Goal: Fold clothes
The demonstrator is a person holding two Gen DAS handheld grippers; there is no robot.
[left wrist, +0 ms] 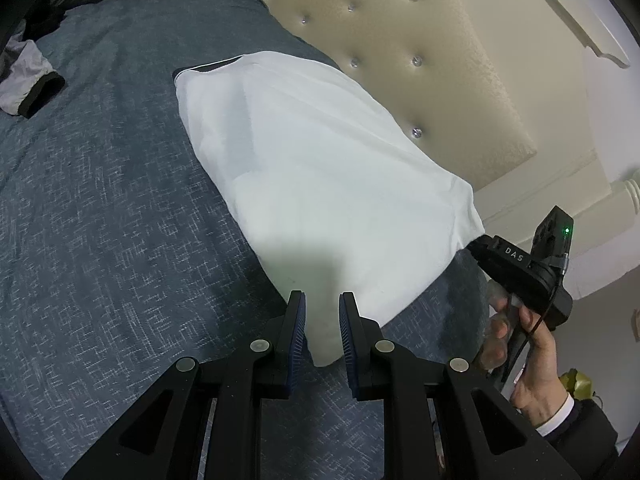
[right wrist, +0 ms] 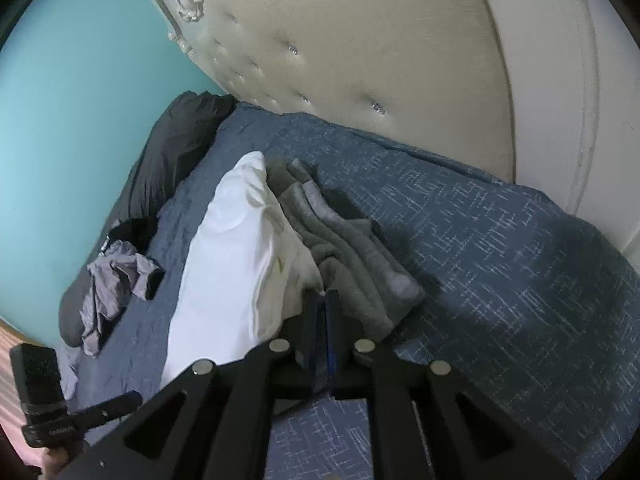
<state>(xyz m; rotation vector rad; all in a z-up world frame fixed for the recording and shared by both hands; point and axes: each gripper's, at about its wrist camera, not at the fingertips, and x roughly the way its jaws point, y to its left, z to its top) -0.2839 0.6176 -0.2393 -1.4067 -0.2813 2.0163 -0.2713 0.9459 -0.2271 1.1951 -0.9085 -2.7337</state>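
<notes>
A white garment [left wrist: 320,184] lies spread across the blue bedspread [left wrist: 100,220]. Its near corner sits between the blue pads of my left gripper [left wrist: 322,314], which stands open around it. The garment's right corner is pinched and lifted slightly by my right gripper [left wrist: 478,242], held in a person's hand [left wrist: 524,364]. In the right wrist view the white garment [right wrist: 232,248] rises as a ridge, and its edge runs into the right gripper [right wrist: 321,300], whose fingers are pressed together on it. The left gripper [right wrist: 134,399] shows at the lower left.
A folded grey garment [right wrist: 352,252] lies just right of the white one. A crumpled lilac garment with black cuffs [right wrist: 112,284] [left wrist: 28,76] sits farther left, beside a dark pillow [right wrist: 176,152]. The tufted headboard [left wrist: 400,60] borders the bed, with a teal wall [right wrist: 80,100] on the other side.
</notes>
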